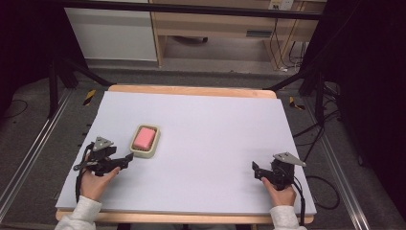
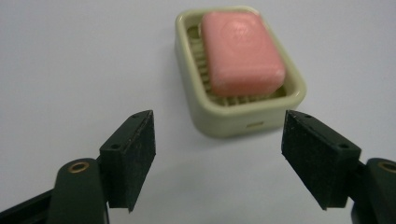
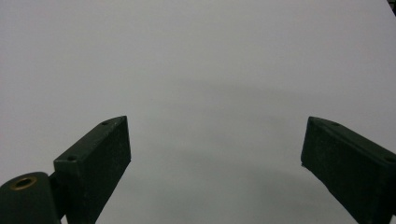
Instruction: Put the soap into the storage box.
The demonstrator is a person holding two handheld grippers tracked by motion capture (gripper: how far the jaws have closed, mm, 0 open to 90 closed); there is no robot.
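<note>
Left gripper view, pink soap in dish, just ahead of open left gripper

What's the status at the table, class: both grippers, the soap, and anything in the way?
Left gripper open, facing soap dish. Right gripper open over bare table. Pink soap lies in dish. Nothing in the way.

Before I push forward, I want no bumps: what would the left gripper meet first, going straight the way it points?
Most likely the cream soap dish holding the pink soap bar, just ahead of the open left gripper.
</note>
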